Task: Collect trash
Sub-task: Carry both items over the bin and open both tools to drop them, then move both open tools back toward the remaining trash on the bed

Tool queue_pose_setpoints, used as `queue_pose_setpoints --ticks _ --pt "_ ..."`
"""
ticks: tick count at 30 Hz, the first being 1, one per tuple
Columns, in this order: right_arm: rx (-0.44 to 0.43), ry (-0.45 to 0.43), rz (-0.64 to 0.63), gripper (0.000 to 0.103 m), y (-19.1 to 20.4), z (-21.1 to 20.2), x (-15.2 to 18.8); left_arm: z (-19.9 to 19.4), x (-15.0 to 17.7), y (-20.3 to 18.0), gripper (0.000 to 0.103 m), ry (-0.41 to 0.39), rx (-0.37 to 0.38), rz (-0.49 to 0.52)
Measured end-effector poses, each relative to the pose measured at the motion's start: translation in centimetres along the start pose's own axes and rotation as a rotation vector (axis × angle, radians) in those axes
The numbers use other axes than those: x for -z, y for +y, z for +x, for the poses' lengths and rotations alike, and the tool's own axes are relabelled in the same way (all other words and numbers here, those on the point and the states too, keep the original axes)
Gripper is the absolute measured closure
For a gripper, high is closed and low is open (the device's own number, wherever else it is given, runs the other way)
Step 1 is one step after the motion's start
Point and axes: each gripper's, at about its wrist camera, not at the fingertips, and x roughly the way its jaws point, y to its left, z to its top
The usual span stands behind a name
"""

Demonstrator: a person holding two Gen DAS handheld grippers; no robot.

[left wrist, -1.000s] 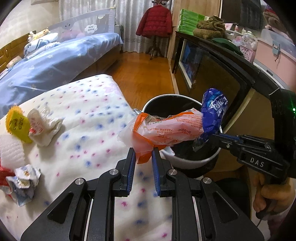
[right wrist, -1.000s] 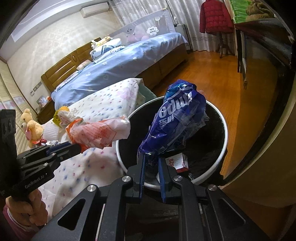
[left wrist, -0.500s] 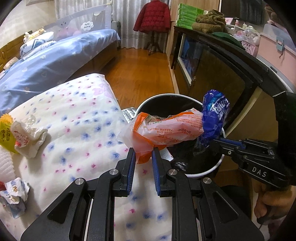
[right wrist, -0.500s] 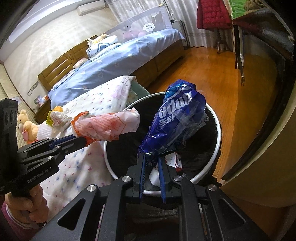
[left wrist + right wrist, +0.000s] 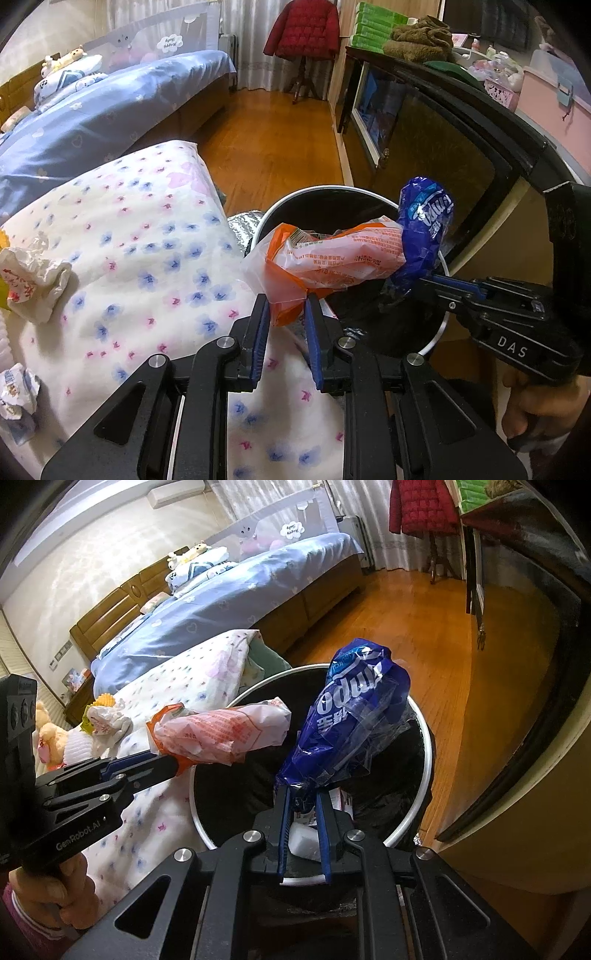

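Left gripper (image 5: 284, 314) — blue-padded jaws closed on the lower end of an orange-and-white snack wrapper (image 5: 332, 258); small printed text on the wrapper, too fine to read. Gripper body lettered "GenRobot.AI", seen from the right wrist view. The wrapper juts over the near rim of the bin (image 5: 199, 819).

Bin — round, black-lined, white rim, standing on the floor between the bed edge and a dark cabinet (image 5: 443, 147). Inside, a small white-and-red carton (image 5: 343, 801) and a white scrap, partly hidden.

Right gripper (image 5: 301, 806) — jaws pinched on the twisted neck of a blue plastic wrapper (image 5: 354, 716), white lettering partly legible as "odup" with some characters below. The wrapper stands upright over the bin's opening. Gripper side marked "DAS", seen from the left wrist view.

Surface — white quilt (image 5: 129, 240) with blue and pink flower print. On it, at far left: a crumpled white wrapper with red print (image 5: 33, 280), and a small crumpled packet (image 5: 16, 402) near the lower edge.

Room — bed with blue cover (image 5: 92, 110), wooden headboard, soft toys; wood floor (image 5: 266, 136); red padded jacket (image 5: 303, 29) on a stand; green boxes stacked on the cabinet top.
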Motion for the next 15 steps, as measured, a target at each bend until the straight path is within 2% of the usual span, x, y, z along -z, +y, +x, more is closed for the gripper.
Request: queue_pose_setpoints --ticks 2,5,8,9,10,12,15 --pt "0.004 0.006 -0.006 0.088 0.2 0.1 -0.1 0.1 -0.1 0.0 0.084 0.001 0.01 0.0" --pt "0.014 0.01 -0.011 0.082 0.4 0.2 -0.2 -0.1 -0.1 0.0 0.069 -0.002 0.011 -0.003" --pt "0.023 0.003 -0.004 0.063 0.3 -0.1 -0.2 -0.7 0.1 0.2 0.052 -0.016 0.005 -0.012" --pt "0.024 -0.002 0.001 0.054 0.2 -0.1 -0.2 -1.0 0.3 0.4 0.051 -0.022 0.006 -0.016" --pt "0.023 -0.008 0.005 0.051 0.2 -0.3 -0.2 -1.3 0.4 0.6 0.051 -0.029 0.007 -0.02" --pt "0.019 -0.017 0.009 0.05 0.3 -0.7 0.0 -2.0 0.9 1.1 0.05 -0.038 0.003 -0.033" --pt "0.008 -0.035 0.01 0.041 0.6 -1.3 0.2 -3.3 2.2 2.4 0.046 -0.05 0.001 -0.064"
